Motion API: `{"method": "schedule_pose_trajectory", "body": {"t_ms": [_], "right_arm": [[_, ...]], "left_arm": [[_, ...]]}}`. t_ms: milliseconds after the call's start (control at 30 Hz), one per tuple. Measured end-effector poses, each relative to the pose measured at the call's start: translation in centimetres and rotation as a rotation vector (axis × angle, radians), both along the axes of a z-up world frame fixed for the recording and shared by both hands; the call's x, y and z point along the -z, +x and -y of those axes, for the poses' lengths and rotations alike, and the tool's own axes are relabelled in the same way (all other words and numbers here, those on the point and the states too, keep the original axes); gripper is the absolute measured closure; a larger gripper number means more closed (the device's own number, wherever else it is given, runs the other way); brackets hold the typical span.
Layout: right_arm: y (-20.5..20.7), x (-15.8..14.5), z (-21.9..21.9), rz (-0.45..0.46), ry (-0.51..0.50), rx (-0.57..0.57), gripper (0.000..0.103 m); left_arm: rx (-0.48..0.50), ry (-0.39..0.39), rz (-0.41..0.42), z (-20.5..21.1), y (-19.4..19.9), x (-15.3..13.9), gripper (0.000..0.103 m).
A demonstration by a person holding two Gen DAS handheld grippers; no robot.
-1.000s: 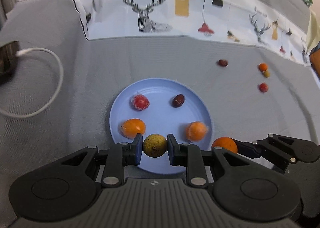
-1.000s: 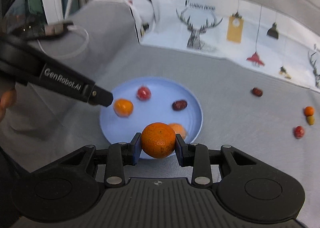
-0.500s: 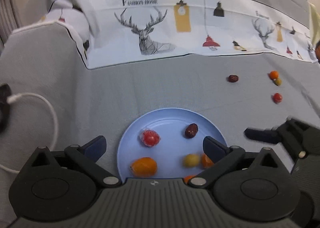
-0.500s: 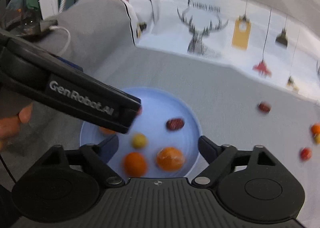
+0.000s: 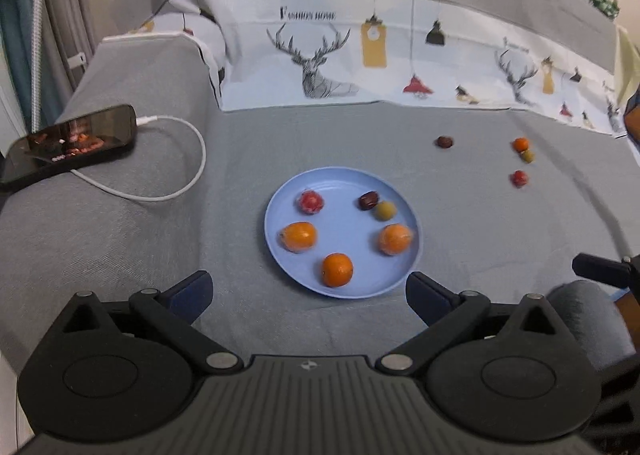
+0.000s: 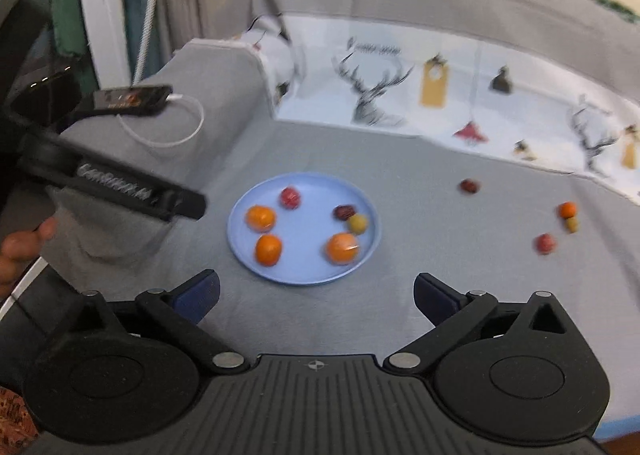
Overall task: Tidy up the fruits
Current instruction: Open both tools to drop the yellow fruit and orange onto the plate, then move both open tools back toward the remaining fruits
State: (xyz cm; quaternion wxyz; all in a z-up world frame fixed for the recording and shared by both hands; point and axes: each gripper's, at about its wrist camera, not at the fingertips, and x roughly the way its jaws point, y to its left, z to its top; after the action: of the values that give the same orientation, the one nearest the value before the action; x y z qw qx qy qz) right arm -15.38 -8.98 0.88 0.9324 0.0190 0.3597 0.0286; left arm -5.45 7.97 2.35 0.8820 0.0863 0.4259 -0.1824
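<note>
Both the left tool (image 5: 308,293) and right tool (image 6: 316,295), jaws just opened, hang empty, their 2 fruits released onto the round pale-blue plate (image 5: 400,211), while 4 small fruits (image 5: 520,178) wait near the grey sofa seat's far right edge.

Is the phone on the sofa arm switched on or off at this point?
On. In the left wrist view the phone lies flat with its screen lit, showing a reddish picture, and a white cable is plugged into its end.
</note>
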Motion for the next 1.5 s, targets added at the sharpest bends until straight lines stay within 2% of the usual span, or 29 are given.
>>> {"method": "schedule_pose_trajectory", "body": {"t_ms": [133, 433, 833, 1167, 1333, 1500], "right_arm": [[-2.1, -1.1, 0.2, 0.044, 0.007, 0.053, 0.001], [-6.2, -3.8, -0.1, 0.168, -0.023, 0.039, 0.001], [-9.7, -5.7, 0.0, 0.276, -0.036, 0.049, 0.001], [-9.3, -5.3, 0.2, 0.262, -0.018, 0.047, 0.001], [-8.1, -4.3, 1.3, 0.221, 0.034, 0.084, 0.001], [-6.5, -2.4, 2.9, 0.166, 0.092, 0.115, 0.001]], "left_arm": [[0.013, -0.001, 0.058, -0.1, -3.0, -1.9, 0.0], [0.023, -0.017, 0.157, 0.0, -7.9, -4.9, 0.0], [0.021, -0.032, 0.232, 0.0, -11.5, -6.8, 0.0], [0.008, -0.016, 0.213, 0.1, -10.9, -6.4, 0.0], [0.026, 0.008, 0.187, 1.6, -9.6, -5.5, 0.0], [0.058, 0.047, 0.127, 4.7, -7.2, -3.8, 0.0]]}}
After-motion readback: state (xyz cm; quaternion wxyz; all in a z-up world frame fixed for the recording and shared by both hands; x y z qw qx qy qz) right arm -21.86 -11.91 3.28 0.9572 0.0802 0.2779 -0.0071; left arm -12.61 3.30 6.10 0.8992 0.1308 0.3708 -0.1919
